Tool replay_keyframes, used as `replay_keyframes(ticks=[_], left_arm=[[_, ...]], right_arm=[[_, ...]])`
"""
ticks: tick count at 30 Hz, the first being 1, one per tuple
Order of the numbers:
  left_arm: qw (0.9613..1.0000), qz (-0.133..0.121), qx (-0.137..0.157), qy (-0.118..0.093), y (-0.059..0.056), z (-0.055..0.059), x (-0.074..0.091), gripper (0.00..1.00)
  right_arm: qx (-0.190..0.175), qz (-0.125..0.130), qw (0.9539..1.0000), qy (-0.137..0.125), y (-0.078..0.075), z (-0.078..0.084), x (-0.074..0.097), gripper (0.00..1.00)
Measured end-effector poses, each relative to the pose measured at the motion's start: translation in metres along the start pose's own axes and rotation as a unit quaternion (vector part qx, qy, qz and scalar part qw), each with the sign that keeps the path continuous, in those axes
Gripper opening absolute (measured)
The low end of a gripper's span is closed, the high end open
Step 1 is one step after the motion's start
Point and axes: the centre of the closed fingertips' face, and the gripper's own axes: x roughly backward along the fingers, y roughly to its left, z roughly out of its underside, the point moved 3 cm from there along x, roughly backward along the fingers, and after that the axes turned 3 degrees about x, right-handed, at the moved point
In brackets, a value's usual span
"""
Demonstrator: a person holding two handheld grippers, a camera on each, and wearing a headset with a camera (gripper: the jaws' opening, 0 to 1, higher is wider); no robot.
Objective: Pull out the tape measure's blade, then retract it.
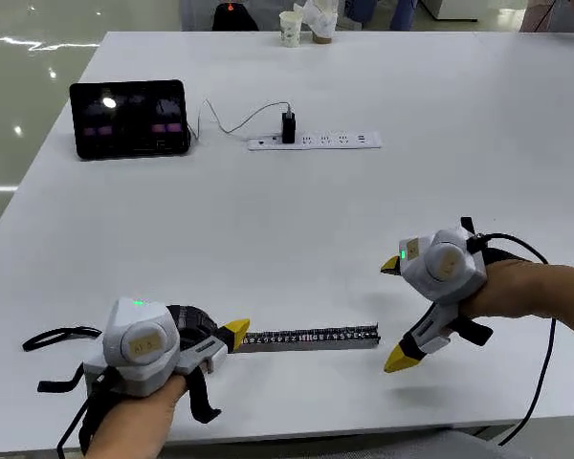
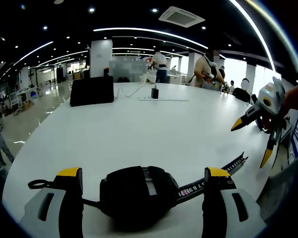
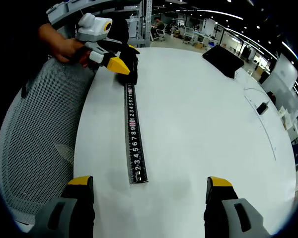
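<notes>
Just ahead of my right gripper (image 3: 150, 180), jaws apart, the blade (image 3: 133, 129) tip is lying, its length running straight away to the case (image 2: 139, 198) between the spread jaws of my left gripper (image 2: 143, 172).

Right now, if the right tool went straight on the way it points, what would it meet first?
Probably the free end of the tape blade, lying on the table just ahead of the right tool.

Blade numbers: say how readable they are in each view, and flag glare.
Right gripper view: blade numerals sharp, legible. Head view: too small to read; light glares on the tablet. Left gripper view: a few digits readable up close.
</notes>
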Motion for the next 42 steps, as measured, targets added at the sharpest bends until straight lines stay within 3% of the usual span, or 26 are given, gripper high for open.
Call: replay_keyframes(ticks=[5,10,13,17,20,23,34,38,41,42], left_arm=[[0.9999,-0.009,0.006,0.011,0.005,0.006,-0.003,0.99],[0.9995,0.002,-0.030,0.013,-0.004,0.007,-0.006,0.99],[0.9995,0.008,-0.026,0.017,-0.005,0.009,-0.006,0.99],[0.9998,-0.002,-0.002,0.022,0.003,0.012,-0.007,0.99],[0.9997,-0.008,0.002,0.021,0.006,0.011,-0.006,0.99],[0.9997,-0.007,0.001,0.021,0.005,0.011,-0.006,0.99],[0.9997,-0.008,0.002,0.023,0.005,0.012,-0.006,0.99],[0.9997,-0.004,0.001,0.023,0.003,0.012,-0.007,0.99],[0.9997,-0.003,0.002,0.024,0.002,0.014,-0.008,0.99],[0.9997,-0.001,0.003,0.024,0.002,0.014,-0.008,0.99]], right_arm=[[0.023,-0.008,0.9996,0.010,0.004,0.003,-0.006,0.79],[0.029,-0.013,0.9994,0.014,0.006,0.004,-0.009,0.67],[0.022,-0.013,0.9996,0.015,0.004,0.006,-0.011,0.63],[0.016,-0.022,0.9995,0.015,0.008,0.005,-0.015,0.53],[-0.003,-0.042,0.9990,0.013,0.014,0.004,-0.019,0.41],[0.012,-0.045,0.9988,0.019,0.017,0.004,-0.020,0.31],[0.014,-0.042,0.9988,0.021,0.015,0.005,-0.021,0.13],[0.011,-0.041,0.9988,0.023,0.015,0.005,-0.022,0.12],[0.025,-0.040,0.9986,0.025,0.017,0.005,-0.022,0.12],[0.046,-0.041,0.9978,0.026,0.016,0.004,-0.022,0.11]])
